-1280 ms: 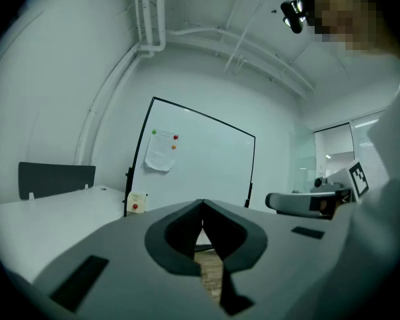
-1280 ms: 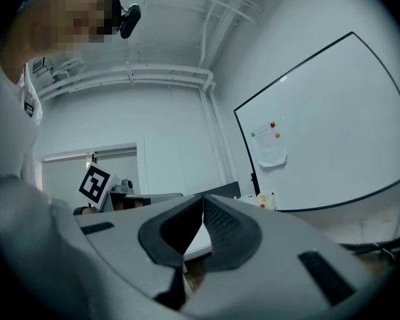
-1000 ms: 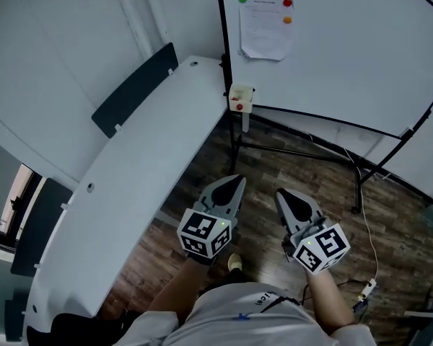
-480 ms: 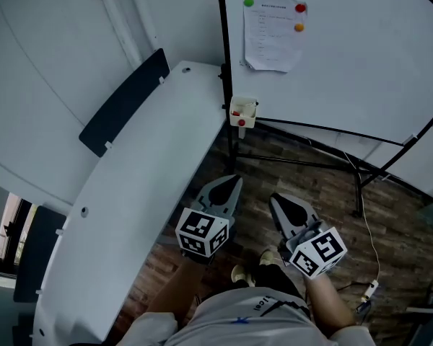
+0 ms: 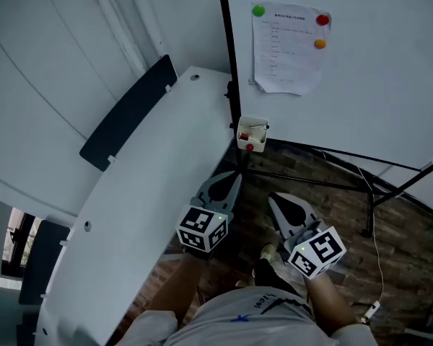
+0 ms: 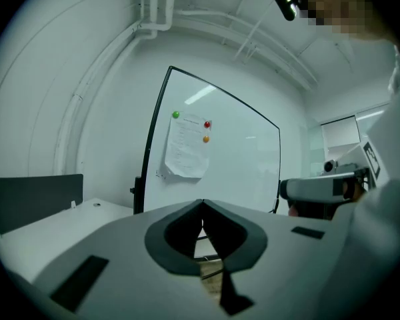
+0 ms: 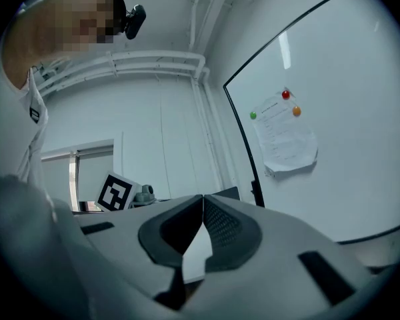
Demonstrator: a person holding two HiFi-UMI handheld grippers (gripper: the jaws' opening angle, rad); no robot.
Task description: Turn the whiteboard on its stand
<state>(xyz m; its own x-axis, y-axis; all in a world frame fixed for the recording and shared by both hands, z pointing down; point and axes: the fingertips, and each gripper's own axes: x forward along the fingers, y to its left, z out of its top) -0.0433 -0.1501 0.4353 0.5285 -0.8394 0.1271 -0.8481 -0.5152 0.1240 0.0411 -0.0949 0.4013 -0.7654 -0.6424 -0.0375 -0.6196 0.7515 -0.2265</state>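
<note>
So: the whiteboard (image 5: 375, 92) stands upright on its black stand (image 5: 232, 85), just ahead of both grippers and untouched. It's likely big, stiff and top-heavy with a slick face, so take the left edge frame, not the panel. Left gripper (image 5: 233, 180) and right gripper (image 5: 276, 199) have jaws pressed together, empty.

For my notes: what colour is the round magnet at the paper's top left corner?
Green round magnet; see head view.

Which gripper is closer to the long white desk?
Left. The left gripper hangs right beside the edge of the white desk; the right gripper is farther out over the wooden floor.
</note>
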